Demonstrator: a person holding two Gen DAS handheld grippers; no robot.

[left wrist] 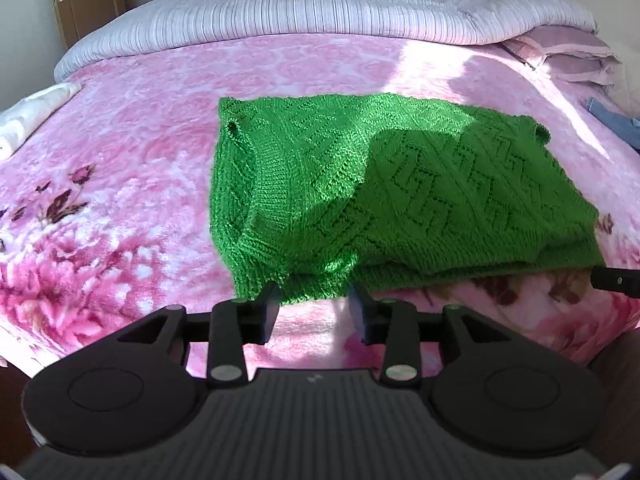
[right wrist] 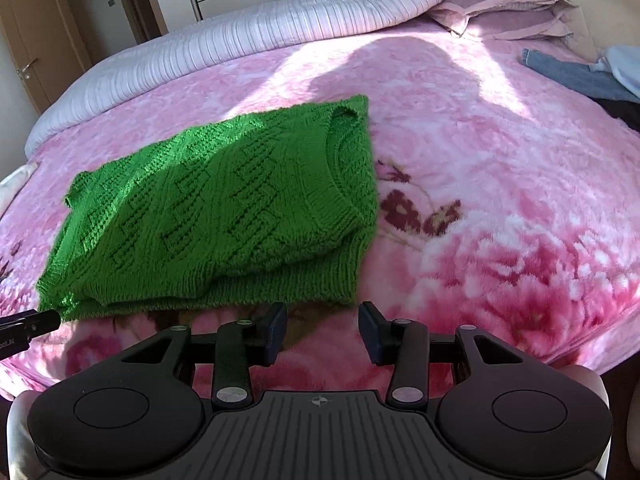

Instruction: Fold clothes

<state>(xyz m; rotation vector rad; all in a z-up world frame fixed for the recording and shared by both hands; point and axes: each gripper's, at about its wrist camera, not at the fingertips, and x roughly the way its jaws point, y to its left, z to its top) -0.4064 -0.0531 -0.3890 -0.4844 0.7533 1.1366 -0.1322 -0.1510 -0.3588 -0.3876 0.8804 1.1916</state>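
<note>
A green knitted sweater [left wrist: 400, 192] lies folded into a rough rectangle on the pink floral blanket [left wrist: 120, 160]. It also shows in the right wrist view [right wrist: 224, 208], with the neckline at its right end. My left gripper [left wrist: 314, 308] is open and empty just in front of the sweater's near edge. My right gripper [right wrist: 323, 328] is open and empty, just short of the sweater's near right corner. The tip of the other gripper shows at the edge of each view [left wrist: 616, 282] [right wrist: 28, 322].
A rolled striped quilt [left wrist: 320, 12] lies along the far side of the bed. Pink pillows [right wrist: 504, 8] sit at the far right. Blue jeans and other clothes [right wrist: 576, 74] lie at the right edge. A white cloth [left wrist: 32, 116] lies at the left edge.
</note>
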